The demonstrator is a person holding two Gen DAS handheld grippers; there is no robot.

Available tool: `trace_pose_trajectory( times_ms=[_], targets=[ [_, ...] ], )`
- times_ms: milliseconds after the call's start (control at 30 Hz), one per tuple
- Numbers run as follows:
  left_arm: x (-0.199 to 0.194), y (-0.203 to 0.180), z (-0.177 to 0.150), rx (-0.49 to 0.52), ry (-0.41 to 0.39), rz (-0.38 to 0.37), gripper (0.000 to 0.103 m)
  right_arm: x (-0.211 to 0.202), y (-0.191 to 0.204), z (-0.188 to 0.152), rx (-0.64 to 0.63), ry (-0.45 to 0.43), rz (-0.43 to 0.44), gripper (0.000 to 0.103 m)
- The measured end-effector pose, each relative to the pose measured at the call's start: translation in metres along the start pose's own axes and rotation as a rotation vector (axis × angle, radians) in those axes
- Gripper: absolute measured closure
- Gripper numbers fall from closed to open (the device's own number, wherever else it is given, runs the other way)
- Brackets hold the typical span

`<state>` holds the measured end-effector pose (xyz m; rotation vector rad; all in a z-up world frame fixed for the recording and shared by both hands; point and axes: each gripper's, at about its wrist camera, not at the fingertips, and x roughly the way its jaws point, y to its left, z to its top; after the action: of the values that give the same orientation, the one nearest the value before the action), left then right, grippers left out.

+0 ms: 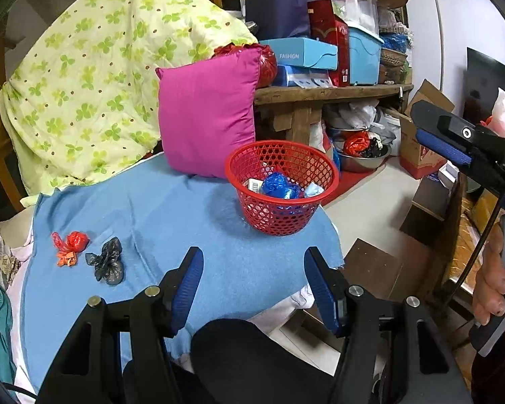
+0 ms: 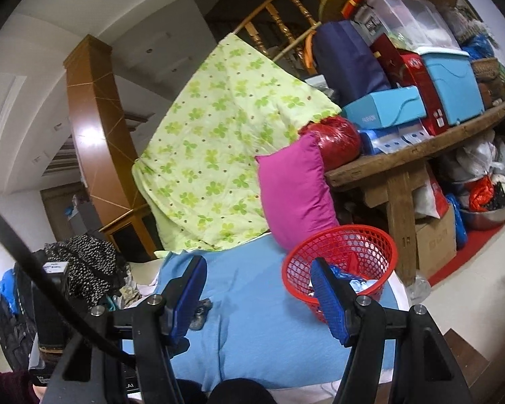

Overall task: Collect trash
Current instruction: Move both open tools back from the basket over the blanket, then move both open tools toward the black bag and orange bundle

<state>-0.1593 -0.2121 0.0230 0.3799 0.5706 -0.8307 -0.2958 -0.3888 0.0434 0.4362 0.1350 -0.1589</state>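
Nothing is gripped by the left gripper: its blue fingers are held apart over the blue cloth. The right gripper is likewise empty, its fingers spread wide. Ahead of the left fingers and slightly to their right, the red basket is seen, already loaded with blue wrappers. Off to the left of them, a red trash wad and a black trash wad are left lying just beside each other on the cloth.
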Motion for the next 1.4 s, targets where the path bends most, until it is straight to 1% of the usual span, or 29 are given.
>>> trace_pose_trajectory(
  times_ms=[133,233,500,767,900,1033,1267,1400],
  targets=[
    [-0.012,-0.001,-0.001,-0.009,-0.007,0.002,0.04,-0.012,0.014,0.003,-0.044,-0.014,0.009,0.035],
    [-0.023,0.002,-0.001,-0.02,-0.027,0.014,0.039,-0.02,0.022,0.006,-0.063,-0.024,0.013,0.035],
    [-0.055,0.014,-0.003,-0.035,-0.095,0.041,0.039,-0.038,0.032,0.014,-0.093,-0.058,0.004,0.035],
    [-0.081,0.028,-0.011,-0.056,-0.135,0.067,0.038,-0.052,0.042,0.02,-0.127,-0.081,-0.001,0.035],
    [-0.087,0.032,-0.016,-0.066,-0.145,0.076,0.037,-0.057,0.045,0.021,-0.144,-0.093,0.0,0.035],
    [-0.085,0.038,-0.021,-0.076,-0.139,0.089,0.036,-0.056,0.045,0.02,-0.147,-0.091,0.005,0.035],
    [-0.064,0.056,-0.039,-0.132,-0.071,0.106,0.036,-0.042,0.038,0.009,-0.148,-0.047,-0.01,0.035],
    [-0.055,0.057,-0.051,-0.126,-0.038,0.132,0.036,-0.037,0.032,0.0,-0.14,-0.025,-0.014,0.035]
  ],
)
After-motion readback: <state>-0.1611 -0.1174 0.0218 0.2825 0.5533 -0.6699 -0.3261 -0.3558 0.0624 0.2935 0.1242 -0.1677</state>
